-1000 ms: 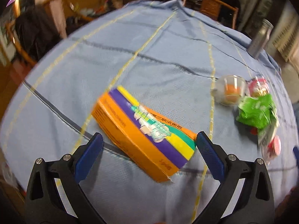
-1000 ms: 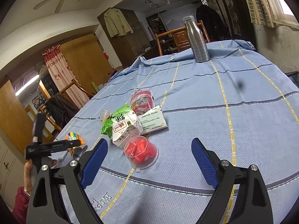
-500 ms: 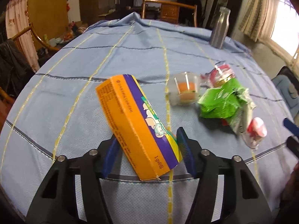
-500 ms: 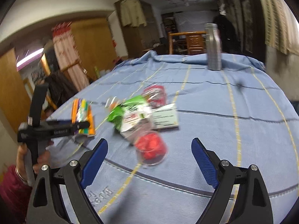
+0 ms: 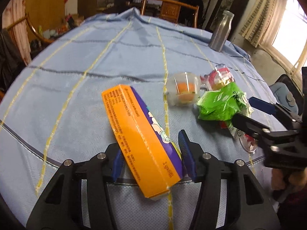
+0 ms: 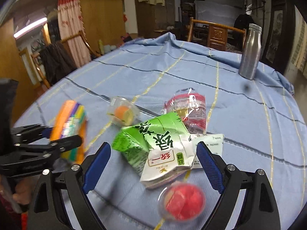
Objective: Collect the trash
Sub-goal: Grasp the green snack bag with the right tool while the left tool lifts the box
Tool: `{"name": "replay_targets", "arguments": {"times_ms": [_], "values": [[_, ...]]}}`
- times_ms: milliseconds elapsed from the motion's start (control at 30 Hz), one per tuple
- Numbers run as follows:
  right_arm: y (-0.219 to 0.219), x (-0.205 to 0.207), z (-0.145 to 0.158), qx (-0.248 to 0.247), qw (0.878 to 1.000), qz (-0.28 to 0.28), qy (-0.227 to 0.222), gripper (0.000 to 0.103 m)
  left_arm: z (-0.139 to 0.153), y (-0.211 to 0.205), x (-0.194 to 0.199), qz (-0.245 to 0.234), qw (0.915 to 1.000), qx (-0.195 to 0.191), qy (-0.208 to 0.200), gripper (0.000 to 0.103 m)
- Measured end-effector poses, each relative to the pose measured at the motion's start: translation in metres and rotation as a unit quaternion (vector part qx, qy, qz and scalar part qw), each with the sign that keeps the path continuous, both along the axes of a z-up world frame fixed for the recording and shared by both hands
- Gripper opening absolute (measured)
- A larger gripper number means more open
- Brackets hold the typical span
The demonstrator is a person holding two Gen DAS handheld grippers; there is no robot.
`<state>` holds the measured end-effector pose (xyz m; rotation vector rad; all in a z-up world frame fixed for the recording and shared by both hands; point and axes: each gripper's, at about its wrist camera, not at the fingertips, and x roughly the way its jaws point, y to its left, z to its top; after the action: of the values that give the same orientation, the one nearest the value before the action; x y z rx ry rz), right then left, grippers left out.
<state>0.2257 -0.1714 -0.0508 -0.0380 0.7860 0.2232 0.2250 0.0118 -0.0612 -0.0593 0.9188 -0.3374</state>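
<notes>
Left gripper [image 5: 151,159] is clamped on the near end of the orange and purple box [image 5: 140,134], blue pads pressed to both long sides, box tilted with its far end angled away over the blue tablecloth [image 5: 96,61]. Right gripper [image 6: 153,164] is spread wide, nothing between the fingers, hovering over the crushed green carton [image 6: 153,141], which lies in the trash pile mid-table. Touching or just beside the carton: clear cup with orange stuff [image 6: 122,113], red wrapper [image 6: 189,111], white leaflet [image 6: 209,145] partly under it, and a clear cup with red contents [image 6: 182,201] (blurred) nearest the camera. Steel bottle [image 6: 250,51] stands upright well apart, near the far edge.
</notes>
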Motion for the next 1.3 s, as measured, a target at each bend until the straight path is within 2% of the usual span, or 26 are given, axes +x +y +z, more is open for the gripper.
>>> {"name": "replay_targets", "arguments": {"times_ms": [33,67,100,133,200,233,300,367,433,500,533,567,600,633,700,733,833,900,967,1033,1067,1100,1133,1200,1300], "values": [[0.001,0.002,-0.002,-0.003,1.0,-0.001,0.002,0.064,-0.001,0.002,0.001,0.003,1.0,-0.005,0.003,0.053],[0.0,0.001,-0.002,0.008,1.0,0.002,0.004,0.052,-0.001,0.004,0.002,0.003,0.9999,-0.012,0.006,0.051],[-0.003,0.0,-0.001,0.022,1.0,0.006,0.004,0.026,0.0,0.005,0.002,0.003,0.9998,-0.018,0.004,0.05],[-0.008,-0.001,0.001,0.037,0.999,0.003,0.0,0.013,0.003,0.007,0.0,0.002,0.9997,-0.026,-0.005,0.045],[-0.016,-0.007,0.006,0.064,0.998,-0.001,-0.011,0.005,0.007,0.01,-0.005,-0.005,0.9989,-0.042,-0.021,0.034],[-0.022,-0.01,0.009,0.087,0.996,-0.001,-0.014,0.005,0.011,0.013,-0.009,-0.009,0.998,-0.052,-0.034,0.026],[-0.027,-0.014,0.012,0.103,0.994,0.0,-0.019,0.004,0.015,0.015,-0.016,-0.008,0.9968,-0.06,-0.052,0.023],[-0.028,-0.017,0.011,0.103,0.995,0.008,-0.014,0.004,0.017,0.017,-0.019,0.0,0.9965,-0.059,-0.059,0.022],[-0.028,-0.019,0.011,0.097,0.995,0.003,-0.014,0.004,0.016,0.017,-0.019,0.001,0.9966,-0.059,-0.057,0.015],[-0.027,-0.02,0.012,0.097,0.995,0.006,-0.011,0.007,0.015,0.015,-0.018,0.0,0.997,-0.056,-0.054,0.012],[-0.024,-0.023,0.014,0.09,0.996,0.007,-0.013,0.018,0.015,0.014,-0.017,-0.004,0.9972,-0.054,-0.052,0.012],[-0.021,-0.025,0.015,0.083,0.996,0.013,-0.013,0.035,0.015,0.013,-0.017,-0.006,0.9973,-0.052,-0.052,0.012],[-0.019,-0.027,0.016,0.079,0.997,0.014,-0.017,0.07,0.015,0.011,-0.016,-0.007,0.9975,-0.048,-0.052,0.012],[-0.015,-0.032,0.017,0.07,0.997,0.019,-0.03,0.079,0.014,0.009,-0.015,-0.009,0.9978,-0.043,-0.049,0.013],[0.0,-0.033,0.017,0.04,0.998,0.046,-0.031,0.08,0.011,0.008,-0.012,-0.013,0.9983,-0.042,-0.038,0.017],[0.005,-0.032,0.016,0.032,0.998,0.05,-0.027,0.083,0.009,0.007,-0.009,-0.014,0.9985,-0.041,-0.032,0.02],[0.019,-0.019,0.006,0.017,0.998,0.068,-0.001,0.09,0.003,0.007,0.0,-0.009,0.9993,-0.037,-0.005,0.037],[0.029,-0.01,-0.001,0.003,0.997,0.074,0.014,0.093,0.003,0.01,0.001,-0.009,0.9988,-0.048,-0.003,0.041],[0.037,-0.003,-0.008,-0.016,0.996,0.078,0.034,0.094,0.003,0.014,0.0,-0.003,0.9984,-0.057,-0.002,0.047],[0.037,-0.003,-0.007,-0.015,0.996,0.076,0.031,0.092,0.004,0.016,-0.002,0.005,0.9983,-0.057,-0.006,0.063],[0.034,-0.003,-0.006,-0.008,0.997,0.071,0.029,0.088,0.005,0.017,-0.003,0.014,0.9986,-0.051,-0.01,0.068],[0.027,-0.004,-0.003,0.003,0.998,0.06,0.021,0.064,0.006,0.017,-0.004,0.027,0.9987,-0.041,-0.015,0.076],[0.022,-0.004,-0.001,0.017,0.998,0.057,0.016,0.053,0.007,0.019,-0.005,0.042,0.9984,-0.033,-0.02,0.078],[0.007,-0.004,0.002,0.052,0.998,0.045,0.006,0.047,0.008,0.021,-0.005,0.042,0.998,-0.042,-0.022,0.078],[-0.008,-0.007,0.004,0.089,0.995,0.032,0.001,0.043,0.009,0.026,-0.006,0.053,0.997,-0.051,-0.024,0.078]]}}
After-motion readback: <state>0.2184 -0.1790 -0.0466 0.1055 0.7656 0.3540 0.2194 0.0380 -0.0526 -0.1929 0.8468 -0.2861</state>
